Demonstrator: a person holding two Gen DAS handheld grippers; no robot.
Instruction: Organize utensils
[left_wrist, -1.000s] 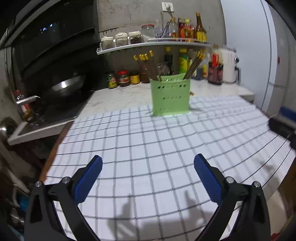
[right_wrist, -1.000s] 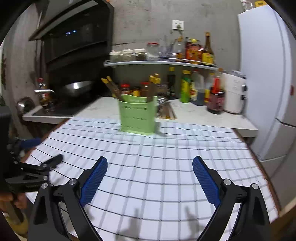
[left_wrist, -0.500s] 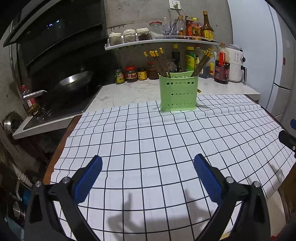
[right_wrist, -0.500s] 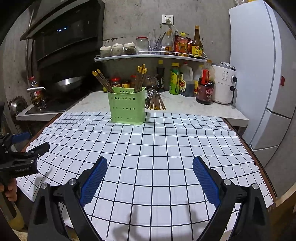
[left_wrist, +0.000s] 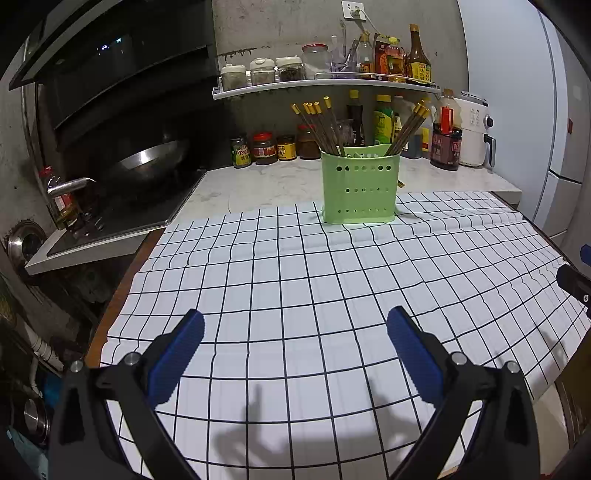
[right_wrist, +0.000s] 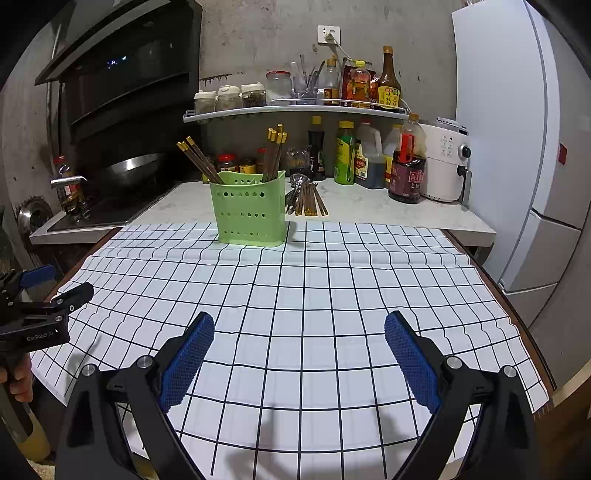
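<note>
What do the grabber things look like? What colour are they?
Both the left gripper and the right gripper have black frames with silver bolts and bumpy blue pads on the jaws. One has small white lettering on its side.

A light green perforated utensil holder (right_wrist: 251, 210) stands upright at the far edge of the checked cloth (right_wrist: 295, 295). Gold-tipped brown chopsticks (right_wrist: 275, 155) lean in two bunches inside it. More chopsticks and spoons (right_wrist: 306, 197) lie flat on the tabletop just beside it.
</note>
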